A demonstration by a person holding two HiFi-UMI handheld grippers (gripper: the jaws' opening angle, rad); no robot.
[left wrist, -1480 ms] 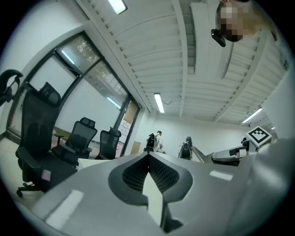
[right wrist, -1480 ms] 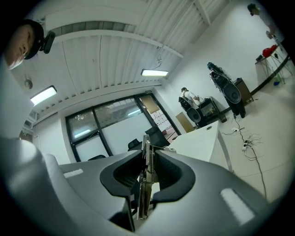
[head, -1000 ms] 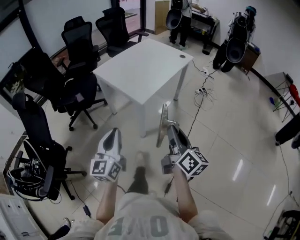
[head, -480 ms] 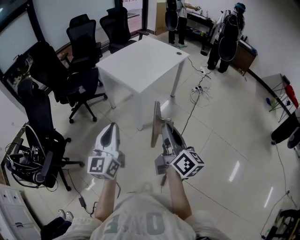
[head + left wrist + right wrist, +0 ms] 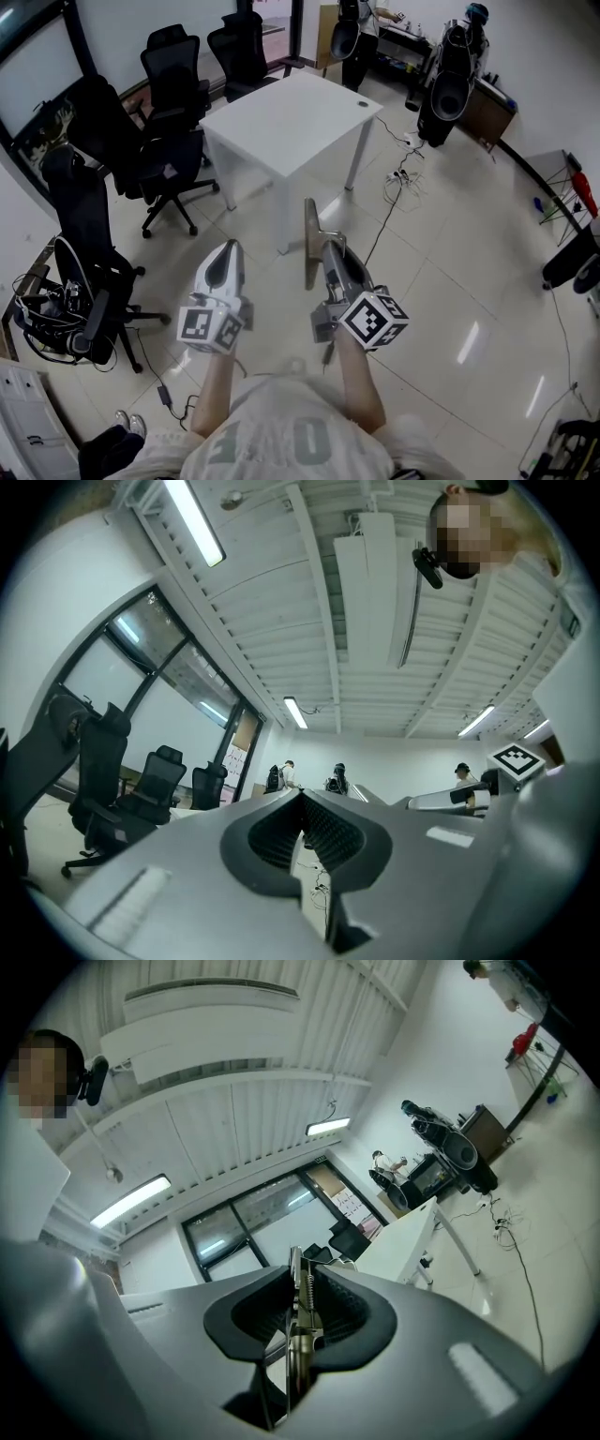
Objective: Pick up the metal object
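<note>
The metal object [image 5: 308, 244] is a thin flat plate standing on edge, and my right gripper [image 5: 328, 246] is shut on it, holding it in the air above the tiled floor. In the right gripper view the plate [image 5: 294, 1321], with a small spring on it, is clamped between the two pads, and the right gripper [image 5: 298, 1279] points towards the white table. To its left my left gripper [image 5: 228, 247] hangs at about the same height. Seen in its own view, the left gripper [image 5: 302, 795] has its tips together with nothing between them.
A white table [image 5: 291, 122] stands ahead of both grippers. Several black office chairs [image 5: 173, 84] crowd its left side, and another chair [image 5: 84, 281] is near my left. Cables [image 5: 403, 178] trail on the floor right of the table. People and dark equipment [image 5: 450, 75] are at the back.
Both grippers have shifted a little up the picture and the room has slid past as the person moved. The plate has stayed in the right gripper.
</note>
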